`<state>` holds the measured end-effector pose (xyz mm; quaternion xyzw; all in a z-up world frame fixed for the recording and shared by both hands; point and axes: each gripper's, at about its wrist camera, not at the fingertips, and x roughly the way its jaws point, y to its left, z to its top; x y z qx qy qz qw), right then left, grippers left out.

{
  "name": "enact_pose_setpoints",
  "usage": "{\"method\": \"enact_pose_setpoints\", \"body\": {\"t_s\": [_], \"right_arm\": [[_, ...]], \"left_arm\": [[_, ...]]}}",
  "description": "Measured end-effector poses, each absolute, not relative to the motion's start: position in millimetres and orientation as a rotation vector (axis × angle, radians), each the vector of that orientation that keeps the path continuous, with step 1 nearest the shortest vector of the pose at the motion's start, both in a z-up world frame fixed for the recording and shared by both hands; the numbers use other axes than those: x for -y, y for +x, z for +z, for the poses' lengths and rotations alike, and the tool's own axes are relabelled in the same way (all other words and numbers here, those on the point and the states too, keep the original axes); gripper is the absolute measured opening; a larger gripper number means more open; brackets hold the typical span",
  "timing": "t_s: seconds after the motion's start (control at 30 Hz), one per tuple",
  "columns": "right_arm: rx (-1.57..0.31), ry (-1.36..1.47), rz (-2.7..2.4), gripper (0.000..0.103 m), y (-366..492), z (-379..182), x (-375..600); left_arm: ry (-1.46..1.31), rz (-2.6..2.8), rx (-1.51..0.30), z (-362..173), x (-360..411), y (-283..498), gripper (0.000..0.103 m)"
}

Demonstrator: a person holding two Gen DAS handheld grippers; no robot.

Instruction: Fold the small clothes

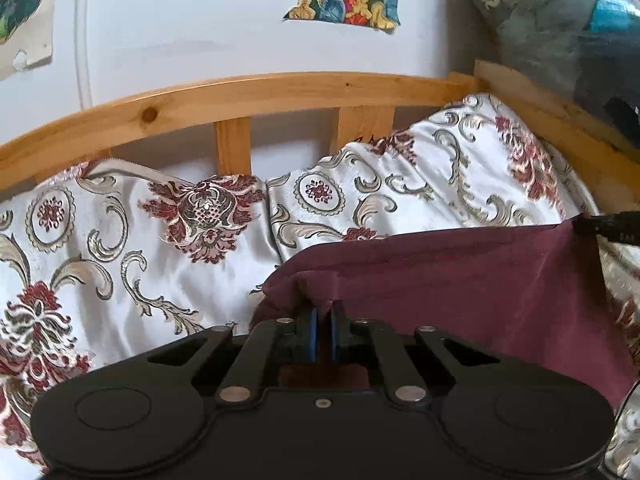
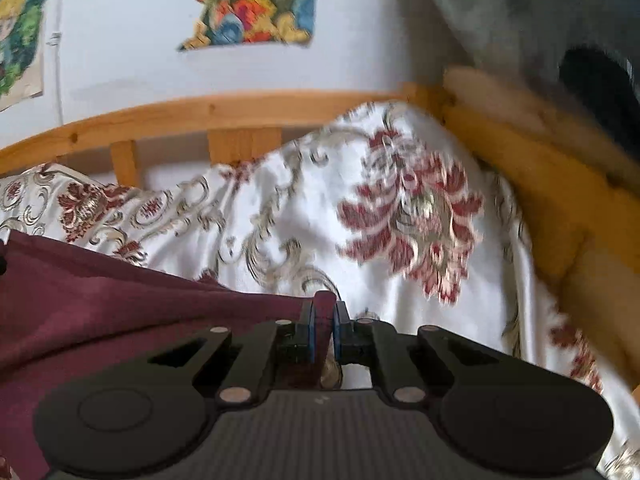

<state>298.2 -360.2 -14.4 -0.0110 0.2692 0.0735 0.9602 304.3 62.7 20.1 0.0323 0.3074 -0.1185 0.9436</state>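
A maroon cloth point(image 1: 460, 276) is held stretched above the bed between my two grippers. My left gripper point(image 1: 323, 312) is shut on its left corner, the fabric bunched between the blue pads. In the left wrist view the tip of my right gripper point(image 1: 608, 226) pinches the far right corner. In the right wrist view my right gripper point(image 2: 324, 308) is shut on a corner of the same maroon cloth point(image 2: 120, 304), which runs off to the left.
A white bedcover point(image 1: 132, 240) with red and gold floral patterns lies below, also seen in the right wrist view point(image 2: 320, 220). A wooden headboard point(image 1: 240, 96) runs behind, with a wooden side rail point(image 2: 540, 184) at the right. Posters hang on the wall point(image 1: 192, 20).
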Motion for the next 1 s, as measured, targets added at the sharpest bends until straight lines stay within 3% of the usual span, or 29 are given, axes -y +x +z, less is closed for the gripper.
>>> {"method": "enact_pose_setpoints", "body": {"t_s": [0.47,0.57,0.67,0.73,0.8,0.93,1.0], "right_arm": [[-0.593,-0.059,0.138,0.012,325,-34,344],[-0.607,-0.066,0.14,0.019,331,-42,341],[-0.605,-0.054,0.131,0.039,328,-43,344],[-0.593,-0.044,0.13,0.058,320,-41,348],[-0.578,-0.037,0.133,0.07,310,-37,352],[-0.535,-0.028,0.141,0.095,278,-35,355],[-0.514,-0.032,0.153,0.1,258,-36,350]], "left_arm": [[0.025,-0.048,-0.739,-10,-74,346,0.005],[0.017,-0.01,-0.773,-20,-73,352,0.008],[-0.02,0.006,-0.816,-23,-74,354,0.025],[-0.054,0.01,-0.802,-21,-77,347,0.052],[-0.092,0.015,-0.784,-18,-83,338,0.071],[-0.163,0.037,-0.726,-10,-96,307,0.089],[-0.166,0.075,-0.69,-10,-101,284,0.097]]}}
